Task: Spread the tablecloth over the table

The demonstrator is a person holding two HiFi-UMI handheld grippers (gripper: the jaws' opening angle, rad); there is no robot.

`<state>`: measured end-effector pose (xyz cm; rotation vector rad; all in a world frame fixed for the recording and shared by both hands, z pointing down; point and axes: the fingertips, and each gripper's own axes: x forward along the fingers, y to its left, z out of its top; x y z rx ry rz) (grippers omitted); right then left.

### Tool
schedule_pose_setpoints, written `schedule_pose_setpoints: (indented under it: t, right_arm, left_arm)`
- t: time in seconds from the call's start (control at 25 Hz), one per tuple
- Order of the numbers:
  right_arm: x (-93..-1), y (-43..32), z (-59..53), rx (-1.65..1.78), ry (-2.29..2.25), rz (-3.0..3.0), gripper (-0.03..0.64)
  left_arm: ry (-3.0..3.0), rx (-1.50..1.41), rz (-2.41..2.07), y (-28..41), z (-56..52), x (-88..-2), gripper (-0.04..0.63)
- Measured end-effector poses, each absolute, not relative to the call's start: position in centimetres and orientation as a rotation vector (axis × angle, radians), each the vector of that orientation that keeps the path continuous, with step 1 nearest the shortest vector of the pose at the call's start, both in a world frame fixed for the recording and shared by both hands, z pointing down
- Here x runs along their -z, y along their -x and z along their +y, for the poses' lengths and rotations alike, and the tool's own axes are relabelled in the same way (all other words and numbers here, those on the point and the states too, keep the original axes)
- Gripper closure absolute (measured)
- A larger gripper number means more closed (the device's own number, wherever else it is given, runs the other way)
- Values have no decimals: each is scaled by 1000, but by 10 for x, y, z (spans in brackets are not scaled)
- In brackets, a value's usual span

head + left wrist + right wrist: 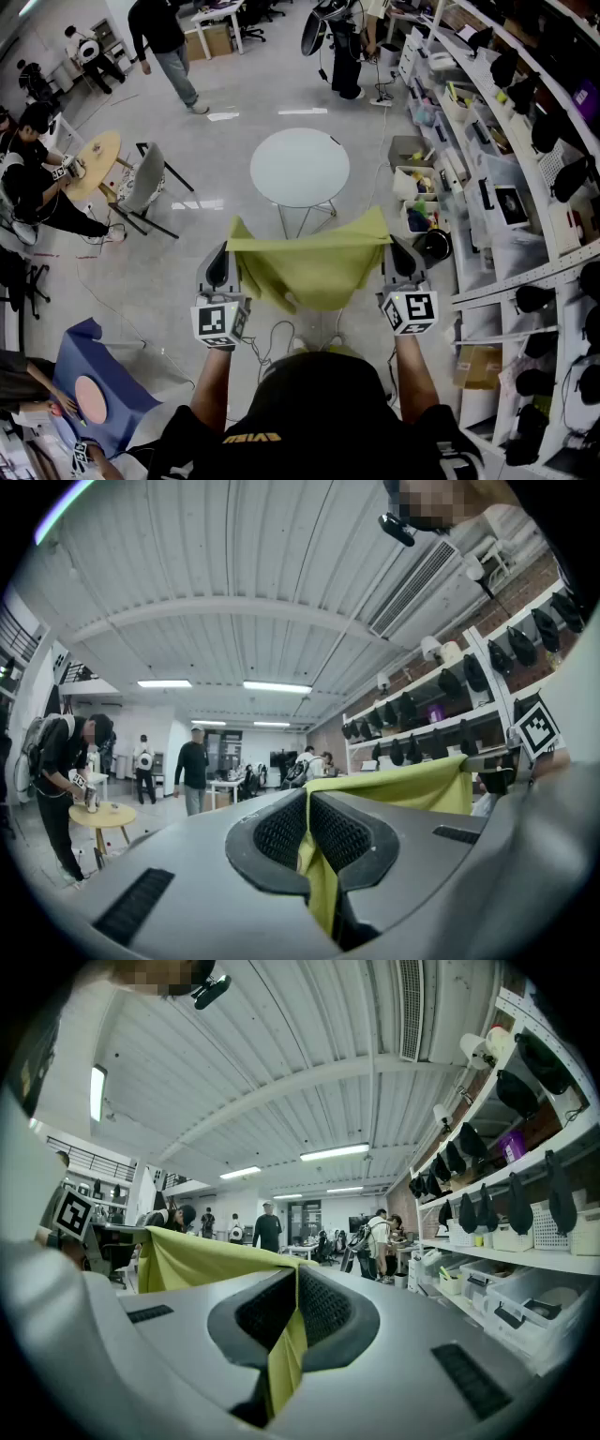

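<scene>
Centre frame in the head view, a yellow-green fabric tablecloth (309,267) hangs in the air, stretched between two clamped grippers.
Low in the frame, the left gripper (228,251) pinches the cloth's upper left corner and the right gripper (387,248) pinches its upper right corner. In each gripper view the ribbed black pads (277,832) are closed tight on a fold of the fabric. The cloth sags in the middle, clear of the round white table (300,167) standing just above it in the frame on the pale glossy floor (187,234). White storage shelves (525,141) with bins run down the right edge. A small round wooden table (94,164) sits at upper left with a seated person (33,178) beside it.
</scene>
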<state>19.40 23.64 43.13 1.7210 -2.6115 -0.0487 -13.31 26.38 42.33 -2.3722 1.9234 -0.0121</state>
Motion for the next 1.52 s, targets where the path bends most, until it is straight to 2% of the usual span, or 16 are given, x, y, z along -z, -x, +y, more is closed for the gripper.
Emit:
schedule_pose_setpoints:
  t: [0.48,0.96,1.2,1.52]
  right_arm:
    - [-426,-194,229,33,-1760,-2608,612]
    - [-407,-169,170,85,-1803,-2567,611]
    - [-407,-162,130,123,-1793,-2543,611]
    - [-388,-162,17,176,-1762,-2610,611]
  left_arm:
    - [2353,-17,1947,134,257,-419,574]
    - [2317,-50,1897,158,201,-394,574]
    - [2333,-32,1898,166,154,-397,574]
    - [2254,-39,1893,166,41,-372,574]
